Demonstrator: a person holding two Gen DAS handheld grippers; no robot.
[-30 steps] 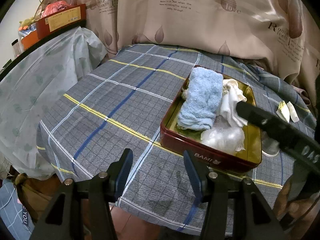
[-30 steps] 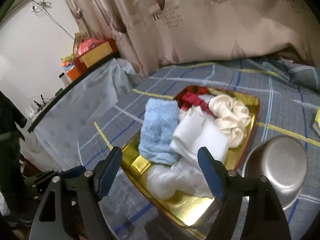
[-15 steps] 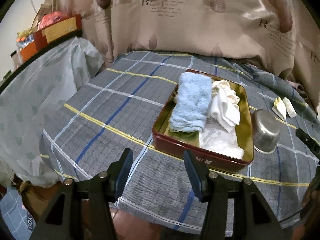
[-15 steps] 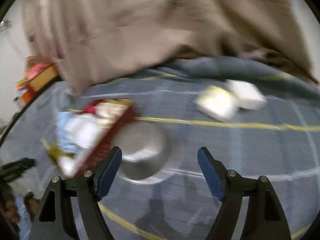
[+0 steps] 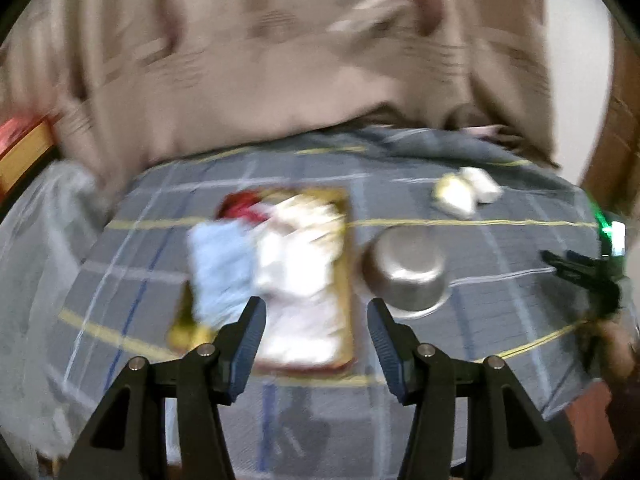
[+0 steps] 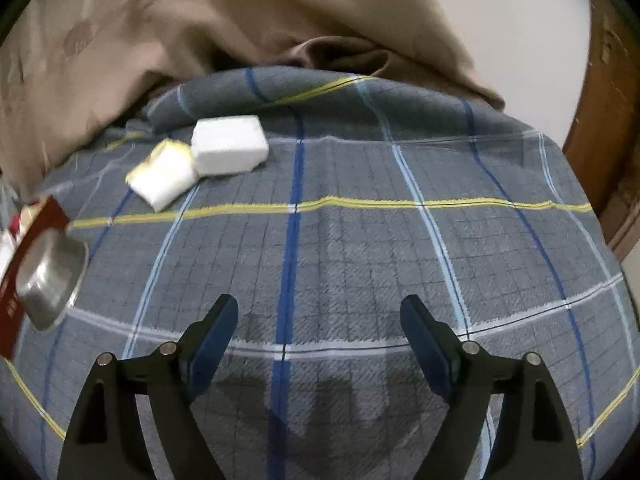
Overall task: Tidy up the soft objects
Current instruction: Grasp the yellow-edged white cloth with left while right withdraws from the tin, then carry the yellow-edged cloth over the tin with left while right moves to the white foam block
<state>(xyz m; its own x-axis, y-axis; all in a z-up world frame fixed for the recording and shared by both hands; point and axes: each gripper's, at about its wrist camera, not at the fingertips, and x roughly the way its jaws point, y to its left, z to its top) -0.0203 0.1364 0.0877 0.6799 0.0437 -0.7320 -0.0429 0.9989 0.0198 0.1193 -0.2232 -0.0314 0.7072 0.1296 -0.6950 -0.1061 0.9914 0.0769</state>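
Note:
A red tin tray with a gold inside holds a light blue towel, white cloths and a red cloth; this view is blurred. My left gripper hangs open over the tray's near end, holding nothing. A white sponge block and a yellow-backed sponge lie touching on the plaid cloth at the back left. My right gripper is over bare cloth in front of them, its jaws opening with nothing between. The right gripper also shows at the left view's right edge.
An upturned steel bowl stands right beside the tray, at the left edge of the right view. A beige curtain hangs along the table's back. A wooden door frame rises beyond the table's right edge.
The left gripper swung right and rose, so the tray now sits centred. The right gripper swept right, off the tray and past the bowl, to bare cloth near the sponges; its jaws stand wider.

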